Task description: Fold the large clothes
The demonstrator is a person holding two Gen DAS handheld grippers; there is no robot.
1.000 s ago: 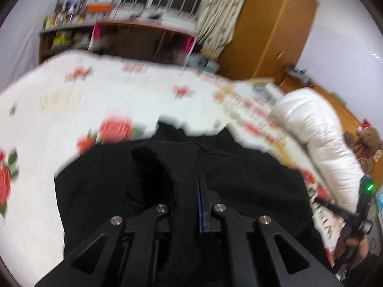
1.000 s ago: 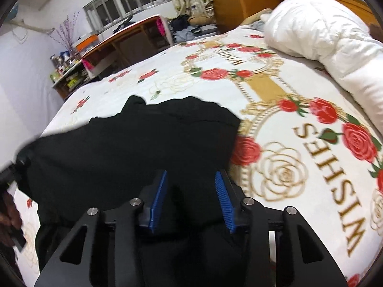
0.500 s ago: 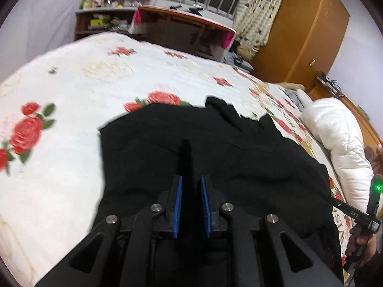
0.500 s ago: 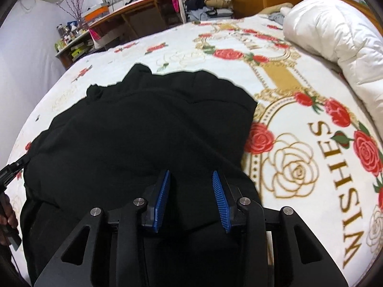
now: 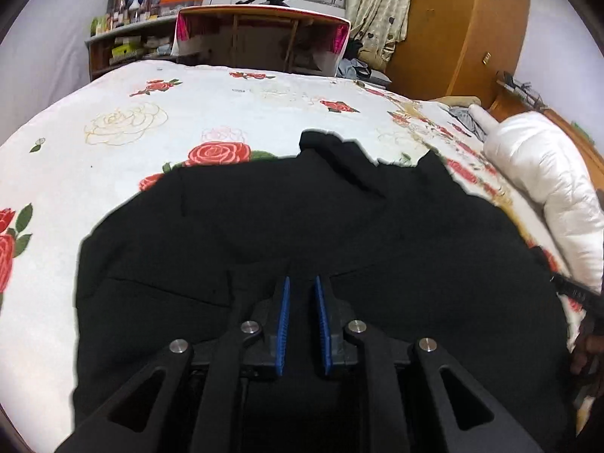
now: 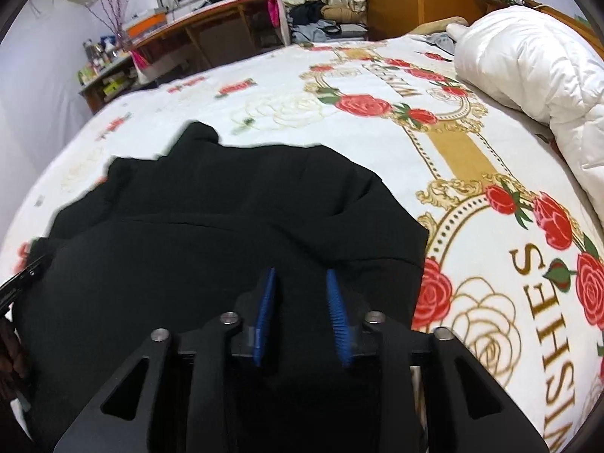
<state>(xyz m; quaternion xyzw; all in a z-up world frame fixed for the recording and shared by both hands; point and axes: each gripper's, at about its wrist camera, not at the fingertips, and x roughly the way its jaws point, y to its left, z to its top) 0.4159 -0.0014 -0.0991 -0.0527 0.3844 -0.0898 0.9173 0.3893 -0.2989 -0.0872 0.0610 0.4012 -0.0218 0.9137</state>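
Nearest, at the near edge of the bed [image 5: 113, 120]: left gripper [image 5: 302, 294] low over the black garment [image 5: 302, 219], jaws almost shut, no telling if pinching cloth. Next to it, right gripper [image 6: 300, 287] close to the garment's right side, jaws just closing but with a gap, cloth under them, not squeezed. Straight ahead of both: garment flat, stretched longways from near hem to collar by the bed's middle. Probably next: grab hem, carry toward collar. Far right: white duvet [image 6: 528, 56].

Left tongs [image 5: 302, 302], jaws nearly together, over black garment [image 5: 302, 219] on rose-print bedspread [image 5: 113, 143].
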